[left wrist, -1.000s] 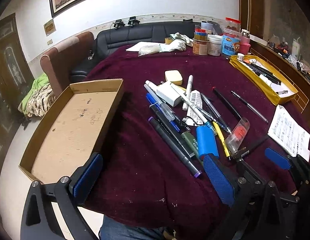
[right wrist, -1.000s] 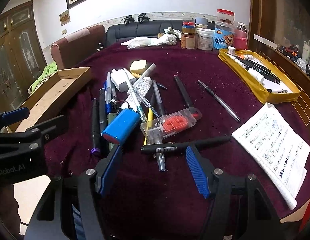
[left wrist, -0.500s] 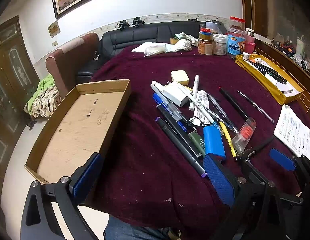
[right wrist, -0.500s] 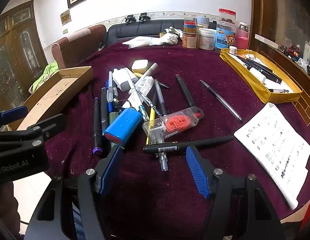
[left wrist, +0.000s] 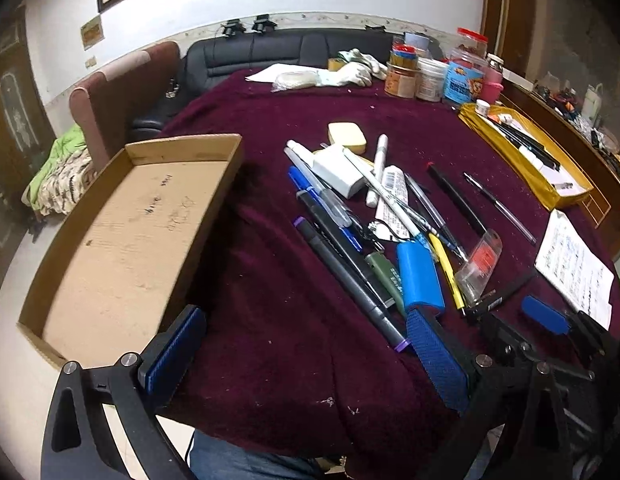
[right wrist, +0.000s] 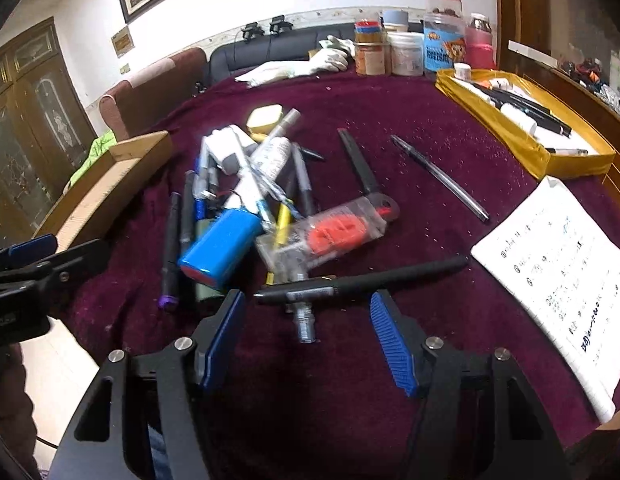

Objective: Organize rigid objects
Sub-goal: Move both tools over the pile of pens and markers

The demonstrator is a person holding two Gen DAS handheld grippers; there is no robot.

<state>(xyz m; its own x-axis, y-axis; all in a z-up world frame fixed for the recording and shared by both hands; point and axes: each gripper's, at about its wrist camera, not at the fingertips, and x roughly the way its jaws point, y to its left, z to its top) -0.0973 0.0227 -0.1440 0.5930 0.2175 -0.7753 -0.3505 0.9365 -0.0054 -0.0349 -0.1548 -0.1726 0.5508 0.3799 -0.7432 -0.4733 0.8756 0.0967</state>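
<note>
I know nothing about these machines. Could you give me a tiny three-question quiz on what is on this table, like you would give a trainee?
1. True or false: the cardboard tray already holds several pens.
2. Which thing lies nearest in front of the right tongs? A) the black pen B) the yellow eraser C) the white glove
3. Fill in: the blue block lies on a dark red ____.

Key
1. False: the tray shows only its bare bottom with some scribbles.
2. A: the black pen lies crosswise just ahead of the open tongs, not yet between them.
3. Tablecloth.
</note>
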